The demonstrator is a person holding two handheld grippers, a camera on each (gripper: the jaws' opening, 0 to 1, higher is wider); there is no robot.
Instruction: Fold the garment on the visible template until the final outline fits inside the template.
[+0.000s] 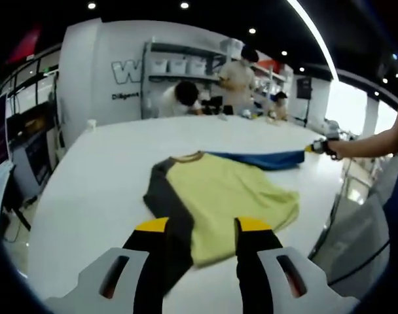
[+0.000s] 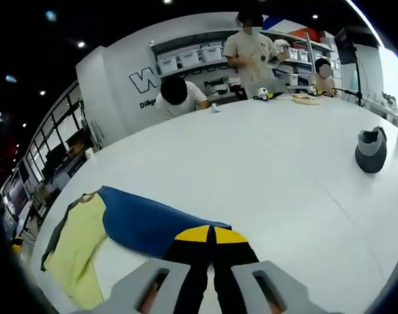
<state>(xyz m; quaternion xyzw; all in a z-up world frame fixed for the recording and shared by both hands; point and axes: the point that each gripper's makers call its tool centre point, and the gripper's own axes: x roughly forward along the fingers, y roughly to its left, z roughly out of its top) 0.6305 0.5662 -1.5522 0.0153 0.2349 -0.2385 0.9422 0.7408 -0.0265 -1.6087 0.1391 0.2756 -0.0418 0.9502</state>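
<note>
A yellow shirt (image 1: 232, 196) lies flat on the white table (image 1: 94, 176), with a dark grey sleeve (image 1: 169, 209) toward me and a blue sleeve (image 1: 258, 159) stretched out to the right. My left gripper (image 1: 202, 229) is open just above the shirt's near edge, its left jaw over the grey sleeve. In the left gripper view my right gripper (image 1: 323, 147) holds the end of the blue sleeve, a person's arm behind it. In the right gripper view my right gripper (image 2: 209, 234) is shut on the blue sleeve (image 2: 153, 222), and the yellow body (image 2: 74, 252) lies to the left.
A dark grey cap-like object (image 2: 370, 150) sits on the table at the right. Several people (image 2: 251, 49) work at the table's far side in front of shelves (image 2: 186, 62). The table's edge (image 1: 330, 216) drops off close to the shirt on the right.
</note>
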